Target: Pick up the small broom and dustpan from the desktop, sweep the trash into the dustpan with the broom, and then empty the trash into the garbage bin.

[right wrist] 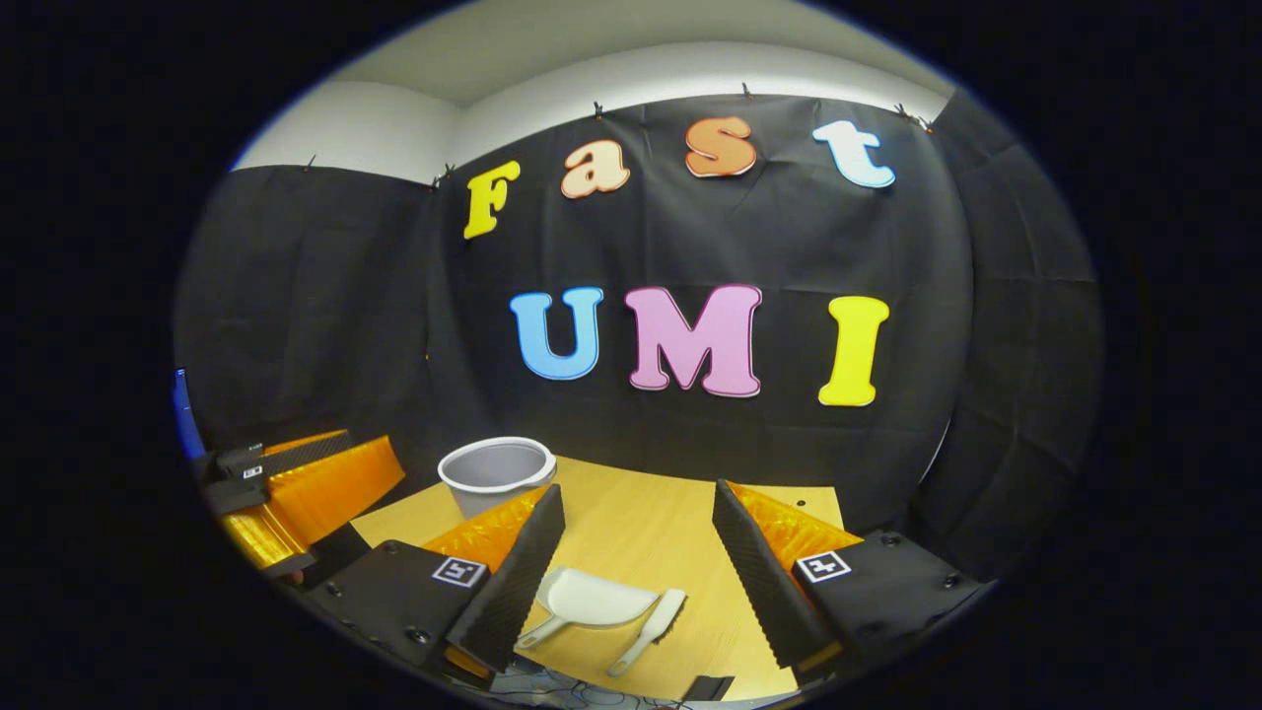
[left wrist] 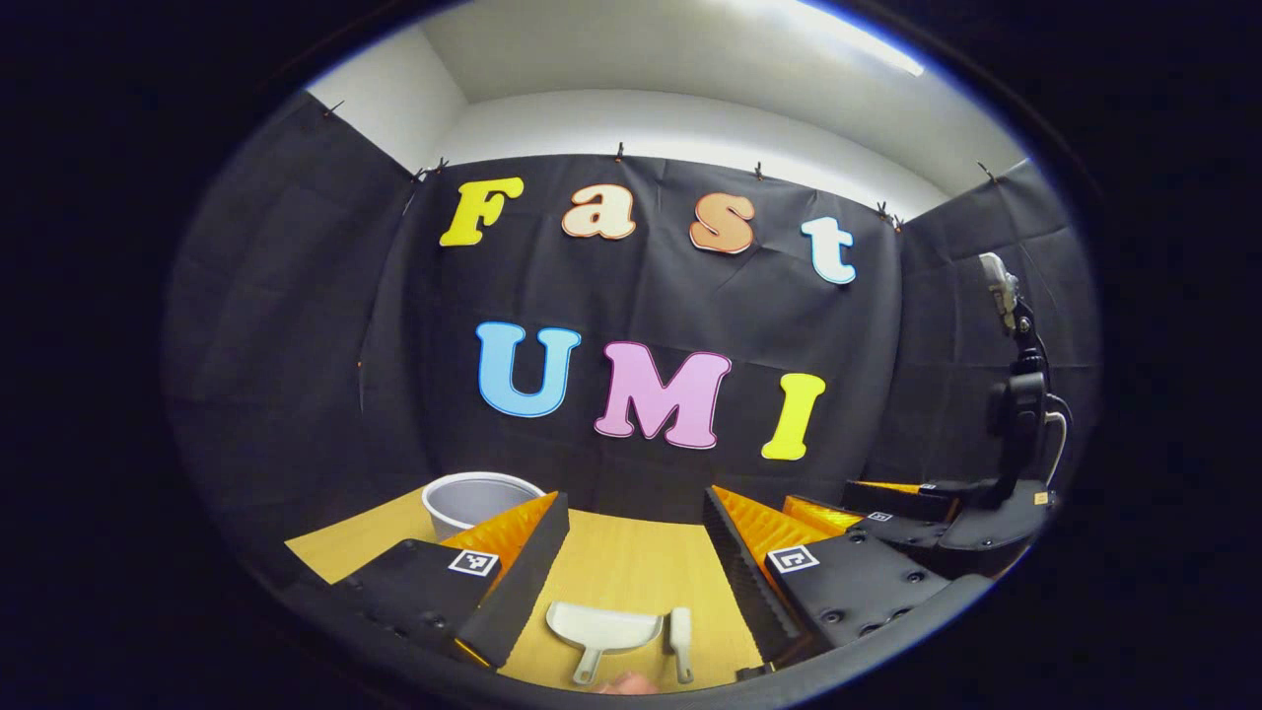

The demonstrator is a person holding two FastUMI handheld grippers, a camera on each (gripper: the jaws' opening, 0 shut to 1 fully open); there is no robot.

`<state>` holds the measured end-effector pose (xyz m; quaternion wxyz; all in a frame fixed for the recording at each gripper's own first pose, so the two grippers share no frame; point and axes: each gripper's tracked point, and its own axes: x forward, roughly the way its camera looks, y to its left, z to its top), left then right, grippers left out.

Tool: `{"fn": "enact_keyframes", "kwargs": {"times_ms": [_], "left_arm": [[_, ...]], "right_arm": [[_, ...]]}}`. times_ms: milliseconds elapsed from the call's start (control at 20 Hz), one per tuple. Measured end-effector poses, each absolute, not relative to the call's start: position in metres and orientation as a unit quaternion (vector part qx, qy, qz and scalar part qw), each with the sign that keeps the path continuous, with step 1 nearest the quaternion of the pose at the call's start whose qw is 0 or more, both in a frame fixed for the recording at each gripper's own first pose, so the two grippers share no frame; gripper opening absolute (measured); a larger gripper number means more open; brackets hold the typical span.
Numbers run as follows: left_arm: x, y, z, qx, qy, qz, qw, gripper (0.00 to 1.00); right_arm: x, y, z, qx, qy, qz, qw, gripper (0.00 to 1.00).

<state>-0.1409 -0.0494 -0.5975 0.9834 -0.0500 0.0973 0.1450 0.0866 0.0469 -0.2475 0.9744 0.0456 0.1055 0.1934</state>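
Note:
A white dustpan [left wrist: 603, 629] lies on the wooden desktop [left wrist: 631, 562] with its handle toward me, and a small white broom [left wrist: 680, 641] lies just right of it. My left gripper [left wrist: 636, 518] hovers open above and behind them, nothing between its fingers. The right gripper view has the same dustpan [right wrist: 596, 600] and broom [right wrist: 649, 629] low between the spread fingers of my right gripper [right wrist: 639, 513], which is open and holds nothing. Each gripper also appears off to the side in the other's view: the right gripper [left wrist: 873, 505] and the left gripper [right wrist: 291, 478].
A grey round garbage bin [left wrist: 478, 498] [right wrist: 496, 468] stands at the back left of the desktop by the black cloth wall. A black stand with a device on top [left wrist: 1020, 394] rises at the far right. Something pale [left wrist: 626, 682] peeks in at the table's near edge.

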Motion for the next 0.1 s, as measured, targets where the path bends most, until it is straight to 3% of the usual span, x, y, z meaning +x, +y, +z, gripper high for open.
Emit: {"fn": "enact_keyframes", "kwargs": {"times_ms": [50,100], "left_arm": [[-0.1396,-0.0474,-0.6007,-0.051,0.105,0.149,0.982,0.82],[-0.1395,-0.0457,-0.6004,-0.049,0.110,0.154,0.981,0.82]], "right_arm": [[0.0809,0.0418,-0.2462,0.045,0.107,0.191,0.975,0.98],[0.0758,0.0380,-0.2435,0.051,0.104,0.192,0.975,0.92]]}}
